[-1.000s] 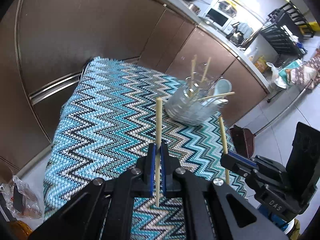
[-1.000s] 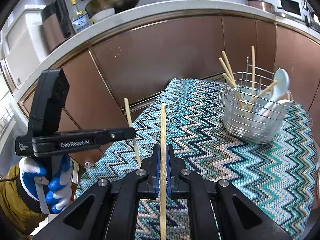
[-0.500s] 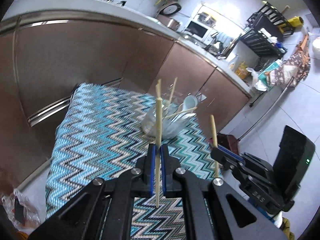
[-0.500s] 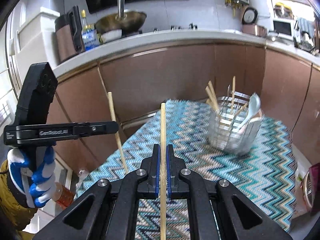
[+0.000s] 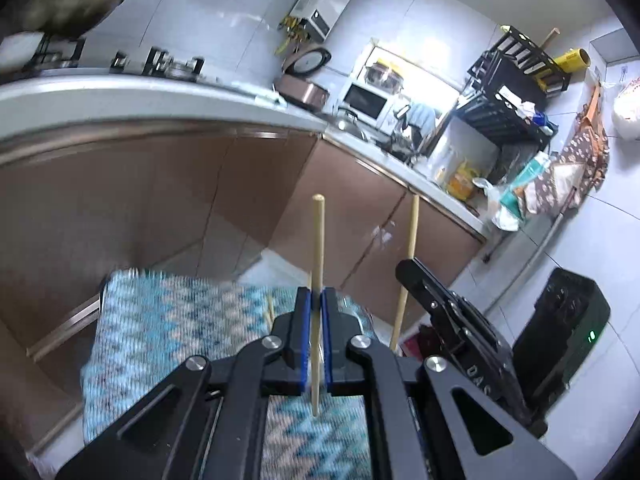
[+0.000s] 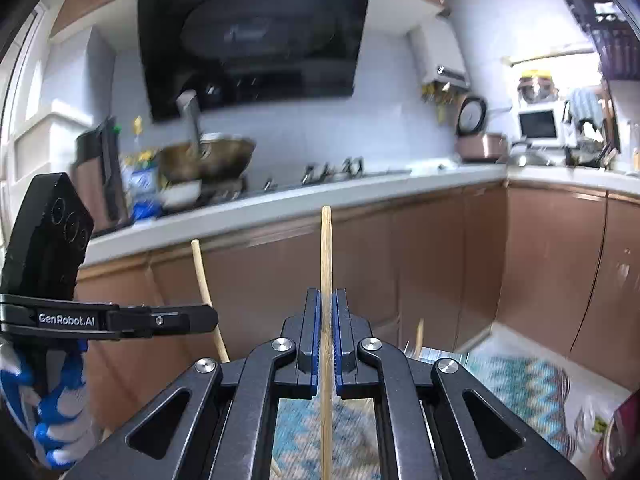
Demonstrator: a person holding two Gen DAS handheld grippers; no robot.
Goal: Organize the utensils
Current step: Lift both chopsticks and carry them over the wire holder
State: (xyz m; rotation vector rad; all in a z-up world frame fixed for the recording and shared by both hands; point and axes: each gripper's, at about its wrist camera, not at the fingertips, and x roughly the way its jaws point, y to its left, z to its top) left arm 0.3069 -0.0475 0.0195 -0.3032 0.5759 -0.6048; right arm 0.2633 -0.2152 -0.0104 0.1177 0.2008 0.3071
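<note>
My left gripper (image 5: 316,300) is shut on a wooden chopstick (image 5: 318,248) that stands upright between its blue pads. My right gripper (image 6: 326,304) is shut on a second wooden chopstick (image 6: 326,256), also upright. Each gripper shows in the other's view: the right one (image 5: 440,304) with its chopstick (image 5: 410,240), the left one (image 6: 160,320) with its chopstick (image 6: 202,272). Both are raised above the table with the blue zigzag cloth (image 5: 160,320). The wire utensil basket is almost hidden behind the fingers; only chopstick tips (image 6: 419,336) show.
Brown cabinet fronts (image 5: 160,200) and a white counter (image 6: 360,196) run behind the table. A wok (image 6: 208,156) sits on the stove, with a rice cooker (image 6: 480,146) and microwave (image 6: 538,126) further right. A black rack (image 5: 516,92) stands at the right.
Both grippers have lifted and tilted upward with their chopsticks. The table and basket have dropped to the bottom of both views, and the counter and wall now fill them.
</note>
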